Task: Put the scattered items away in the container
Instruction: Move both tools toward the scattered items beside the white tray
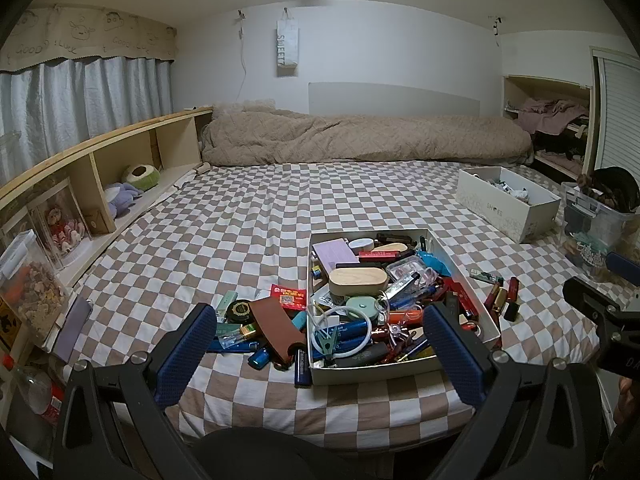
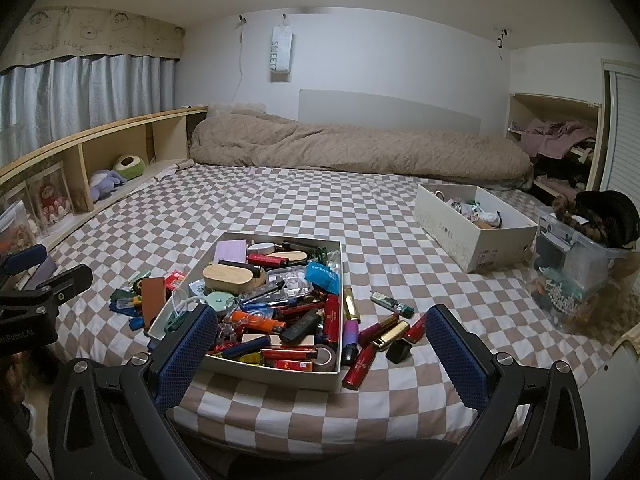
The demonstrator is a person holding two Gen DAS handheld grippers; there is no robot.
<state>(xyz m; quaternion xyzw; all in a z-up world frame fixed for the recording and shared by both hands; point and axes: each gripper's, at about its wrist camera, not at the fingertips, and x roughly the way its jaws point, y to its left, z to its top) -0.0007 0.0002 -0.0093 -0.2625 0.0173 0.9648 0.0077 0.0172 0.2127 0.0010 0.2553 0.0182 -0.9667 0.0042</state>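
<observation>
A shallow white box [image 1: 444, 254] [image 2: 338, 320] heaped with small items sits on the checkered bed near its front edge. Loose items lie on both sides of it. On its left are a brown leather case [image 1: 276, 326] [image 2: 153, 294], a red packet [image 1: 289, 296] and blue lighters [image 1: 259, 357]. On its right are red and gold lipsticks [image 2: 384, 334] [image 1: 502, 298] and a green lighter [image 2: 392, 303] [image 1: 486, 277]. My left gripper [image 1: 320, 344] is open and empty, hovering in front of the box. My right gripper [image 2: 320, 340] is open and empty, also in front of the box.
A white shoe box [image 1: 506, 204] [image 2: 474, 228] with odds and ends stands at the right. A clear plastic bin [image 2: 580, 272] [image 1: 596, 236] is beyond it. A rolled beige duvet [image 1: 360, 136] lies at the far end. A wooden shelf [image 1: 100, 184] runs along the left.
</observation>
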